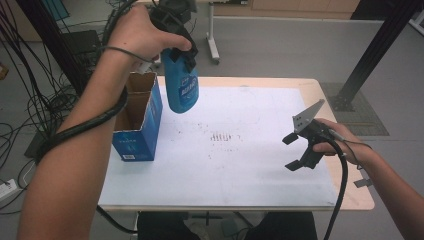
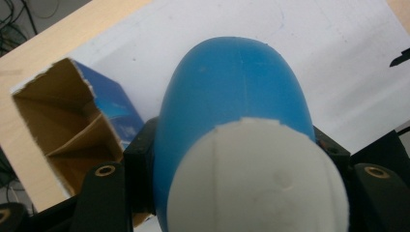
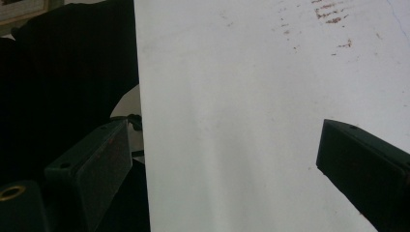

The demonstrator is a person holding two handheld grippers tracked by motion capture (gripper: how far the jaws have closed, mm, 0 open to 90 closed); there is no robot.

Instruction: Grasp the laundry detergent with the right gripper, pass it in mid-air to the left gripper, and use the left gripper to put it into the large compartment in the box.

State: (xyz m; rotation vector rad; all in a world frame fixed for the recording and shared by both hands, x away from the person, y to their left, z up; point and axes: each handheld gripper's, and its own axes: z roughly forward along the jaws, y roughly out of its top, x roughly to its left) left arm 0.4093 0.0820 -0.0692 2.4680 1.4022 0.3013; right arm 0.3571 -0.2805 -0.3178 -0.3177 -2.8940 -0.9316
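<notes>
The blue bottle (image 2: 232, 96) hangs clamped in the left hand-held gripper (image 1: 181, 47), above the table.

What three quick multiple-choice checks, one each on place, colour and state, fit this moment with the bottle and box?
1. Where is the bottle?
A. lying on the table
B. in the air beside the box
C. deep in the box

2. What colour is the bottle's body?
A. blue
B. red
C. green

3. How does the right gripper stand?
A. shut on the bottle
B. shut on the box
C. open, holding nothing

Answers:
1 B: the left gripper holds it above the table, next to the open box.
2 A: the body is blue with a white cap in the left gripper view.
3 C: its jaws stand apart over the bare white sheet.
</notes>
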